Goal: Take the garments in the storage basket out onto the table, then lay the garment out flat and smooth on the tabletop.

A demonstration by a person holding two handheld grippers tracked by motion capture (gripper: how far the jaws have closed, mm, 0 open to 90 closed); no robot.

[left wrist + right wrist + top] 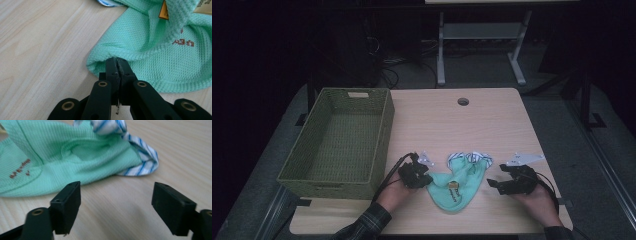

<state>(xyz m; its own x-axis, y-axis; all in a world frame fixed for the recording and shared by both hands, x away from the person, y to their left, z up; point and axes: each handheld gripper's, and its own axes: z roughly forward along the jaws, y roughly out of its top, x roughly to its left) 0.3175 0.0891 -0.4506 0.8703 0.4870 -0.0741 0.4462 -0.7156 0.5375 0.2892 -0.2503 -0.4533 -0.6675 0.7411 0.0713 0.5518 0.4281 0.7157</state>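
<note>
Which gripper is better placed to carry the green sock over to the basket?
Left, likely. The left gripper is already shut on the edge of the green sock, and the wicker basket sits on its side. The right gripper is open, short of the sock.

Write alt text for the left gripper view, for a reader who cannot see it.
The left gripper, with its two black jaws shut, pinches the folded edge of a mint-green knitted sock lying on a pale wooden table. The sock bears small brown lettering and an orange tag near the picture's top edge.
</note>
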